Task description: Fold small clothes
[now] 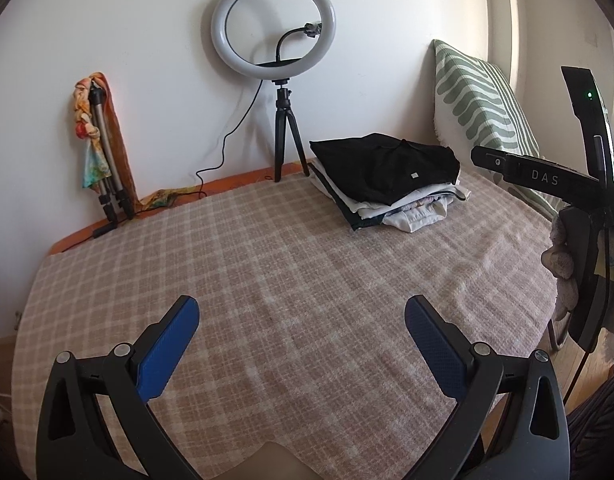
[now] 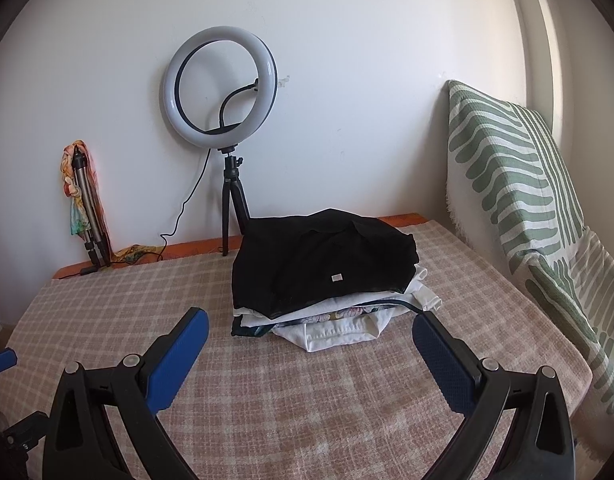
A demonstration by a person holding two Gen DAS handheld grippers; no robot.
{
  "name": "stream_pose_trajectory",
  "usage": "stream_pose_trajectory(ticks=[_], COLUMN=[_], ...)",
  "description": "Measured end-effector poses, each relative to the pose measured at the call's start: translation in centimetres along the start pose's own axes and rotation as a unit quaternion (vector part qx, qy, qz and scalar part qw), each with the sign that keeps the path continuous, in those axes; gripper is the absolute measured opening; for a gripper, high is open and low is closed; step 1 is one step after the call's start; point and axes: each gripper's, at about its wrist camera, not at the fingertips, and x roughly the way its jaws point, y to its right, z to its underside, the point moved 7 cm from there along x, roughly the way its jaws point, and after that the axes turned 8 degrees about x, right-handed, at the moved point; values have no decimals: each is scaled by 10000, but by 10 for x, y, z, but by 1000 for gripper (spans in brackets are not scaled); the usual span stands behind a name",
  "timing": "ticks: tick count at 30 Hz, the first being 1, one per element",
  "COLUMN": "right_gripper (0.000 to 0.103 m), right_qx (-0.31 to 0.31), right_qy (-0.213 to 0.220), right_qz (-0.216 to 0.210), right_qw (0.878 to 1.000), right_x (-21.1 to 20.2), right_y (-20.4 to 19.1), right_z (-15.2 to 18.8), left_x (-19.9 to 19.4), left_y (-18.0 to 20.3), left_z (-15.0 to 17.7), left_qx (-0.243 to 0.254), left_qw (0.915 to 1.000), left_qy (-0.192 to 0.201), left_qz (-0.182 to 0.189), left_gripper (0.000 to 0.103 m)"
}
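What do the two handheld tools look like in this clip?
Both the left tool and the right tool have black plastic linkage arms with silver pivot bolts and textured blue finger pads. The right tool's body carries white "DAS" lettering, a green indicator light and a black cable.

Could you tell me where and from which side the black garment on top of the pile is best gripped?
Probably the near edge of the black garment, approached low from the front by the right gripper, whose jaws stand open just before the pile of clothes. That edge overhangs the white layers beneath, so one finger could slip under it and pinch the top piece alone.
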Motion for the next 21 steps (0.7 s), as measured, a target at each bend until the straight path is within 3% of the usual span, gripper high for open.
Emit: stream_pose_trajectory(ticks=[21], right_gripper=[103], right_qx=[-31], right_qy=[-46], right_qz=[-84], right_qw=[9999], right_x=[6], right_y=[-4], right_z=[1], left_x=[-1], left_y=[-2], left_z=[2], left_qx=[-127], left_qw=[9999], left_qy=[3], left_qz=[-38], left_gripper=[102])
